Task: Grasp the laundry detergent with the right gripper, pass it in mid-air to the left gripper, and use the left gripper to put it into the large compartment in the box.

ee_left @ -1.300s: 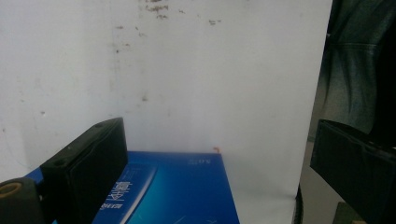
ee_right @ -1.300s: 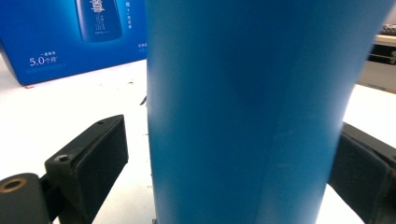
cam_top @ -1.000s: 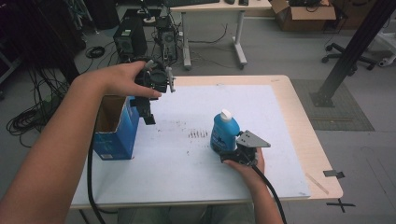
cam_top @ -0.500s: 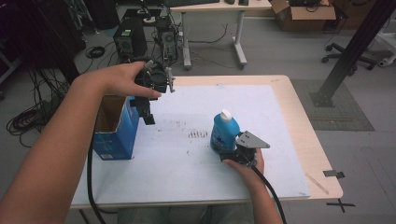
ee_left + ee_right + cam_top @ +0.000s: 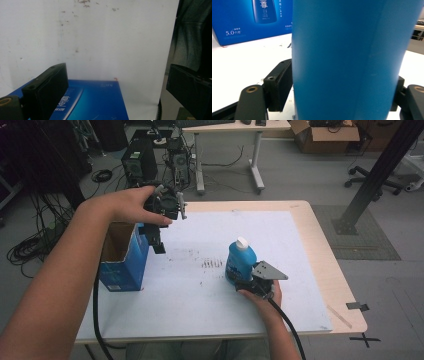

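The right gripper [image 5: 243,282] sits low on the white mat [image 5: 280,245], its jaws clamped on either side of the blue bottle [image 5: 240,262], which stands upright with its white cap [image 5: 242,241] on top, near the middle of the table [image 5: 327,265] and a touch to the right. In the right gripper view, that bottle's blue body [image 5: 347,60] presses against both black jaws. Over on the left, the left gripper [image 5: 158,240] hangs in the air just above the near edge of the open blue box [image 5: 122,257], jaws spread wide and holding nothing, the box's printed side [image 5: 95,102] showing between them in the left gripper view. Box and bottle are well apart.
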A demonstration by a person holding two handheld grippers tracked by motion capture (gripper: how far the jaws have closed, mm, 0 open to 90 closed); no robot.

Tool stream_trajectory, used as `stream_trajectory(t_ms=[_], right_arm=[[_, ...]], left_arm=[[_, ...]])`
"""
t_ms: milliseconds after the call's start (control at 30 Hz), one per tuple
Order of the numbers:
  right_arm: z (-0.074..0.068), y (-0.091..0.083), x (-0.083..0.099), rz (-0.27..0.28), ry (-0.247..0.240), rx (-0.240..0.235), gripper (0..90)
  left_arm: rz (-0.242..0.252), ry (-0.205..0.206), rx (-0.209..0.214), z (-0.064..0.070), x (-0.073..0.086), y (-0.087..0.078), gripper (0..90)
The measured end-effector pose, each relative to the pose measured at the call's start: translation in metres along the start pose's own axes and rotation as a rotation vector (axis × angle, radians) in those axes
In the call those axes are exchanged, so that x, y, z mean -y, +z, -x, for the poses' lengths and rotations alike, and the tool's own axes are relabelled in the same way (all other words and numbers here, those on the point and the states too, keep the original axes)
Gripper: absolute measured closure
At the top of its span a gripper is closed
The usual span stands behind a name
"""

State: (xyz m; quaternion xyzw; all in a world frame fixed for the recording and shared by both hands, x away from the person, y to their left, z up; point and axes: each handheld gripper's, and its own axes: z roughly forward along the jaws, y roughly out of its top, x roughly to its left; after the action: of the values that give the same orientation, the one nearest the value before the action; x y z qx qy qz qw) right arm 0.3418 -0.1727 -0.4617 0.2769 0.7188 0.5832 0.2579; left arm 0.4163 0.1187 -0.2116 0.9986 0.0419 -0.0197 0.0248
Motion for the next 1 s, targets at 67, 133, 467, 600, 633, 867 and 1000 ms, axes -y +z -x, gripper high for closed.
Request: stream_trajectory(t_ms=[67,133,467,600,633,867,1000], right_arm=[[0.0004,0.0001,0.0,0.003,-0.002,0.002,29.1],[0.0009,0.0001,-0.0004,0.005,-0.002,-0.002,30.4],[0.0004,0.0011,0.0008,-0.002,-0.014,-0.01,35.6],[0.0,0.0015,0.0004,0.003,-0.025,-0.016,40.0],[0.0005,0.0014,0.0004,0.004,-0.024,-0.018,40.5],[0.0008,0.0011,0.0004,0.007,-0.011,-0.027,42.9],[0.0016,0.0009,0.0005,0.009,-0.006,-0.031,44.0]], left_arm=[[0.0,0.004,0.003,0.0,-0.0011,-0.0003,4.3],[0.005,0.002,0.001,0.0003,-0.0018,-0.0006,4.3],[0.005,0.001,0.0,0.0009,-0.002,-0.0013,4.3],[0.007,0.0,-0.001,0.001,-0.0016,-0.0017,4.3],[0.007,-0.001,-0.001,0.001,-0.0015,-0.0017,4.3],[0.006,0.003,-0.001,0.0014,-0.0018,-0.0009,4.3],[0.007,0.0,-0.001,0.0021,-0.0028,-0.0016,4.3]])
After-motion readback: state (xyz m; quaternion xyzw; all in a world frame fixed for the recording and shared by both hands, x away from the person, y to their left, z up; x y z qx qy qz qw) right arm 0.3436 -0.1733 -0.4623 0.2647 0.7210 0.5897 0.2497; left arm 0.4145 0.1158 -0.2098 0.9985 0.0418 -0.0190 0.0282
